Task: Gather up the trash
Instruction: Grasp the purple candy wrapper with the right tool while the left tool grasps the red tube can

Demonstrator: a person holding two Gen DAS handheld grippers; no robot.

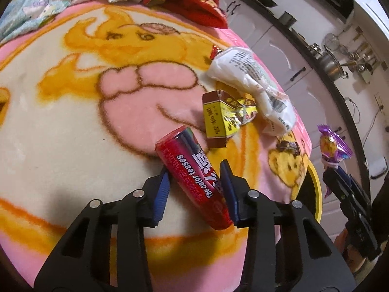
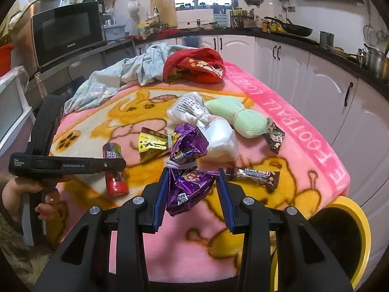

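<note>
A red candy tube (image 1: 194,177) lies on the pink cartoon blanket (image 1: 73,97), between the fingers of my left gripper (image 1: 195,172); the jaws stand around it, and I cannot tell if they press it. It also shows in the right wrist view (image 2: 115,170). My right gripper (image 2: 193,177) is shut on a purple foil snack bag (image 2: 188,168), held above the blanket; that bag also shows in the left wrist view (image 1: 331,146). A yellow-rimmed black bin (image 2: 350,238) stands at the blanket's near right edge.
On the blanket lie a yellow-brown carton (image 1: 216,119), a white plastic bag (image 1: 252,80), a green cloth bundle (image 2: 233,114), a dark chocolate bar wrapper (image 2: 255,174) and a small dark packet (image 2: 276,136). Red (image 2: 194,65) and pale blue (image 2: 116,77) clothes lie at the far end. Kitchen cabinets (image 2: 316,73) surround it.
</note>
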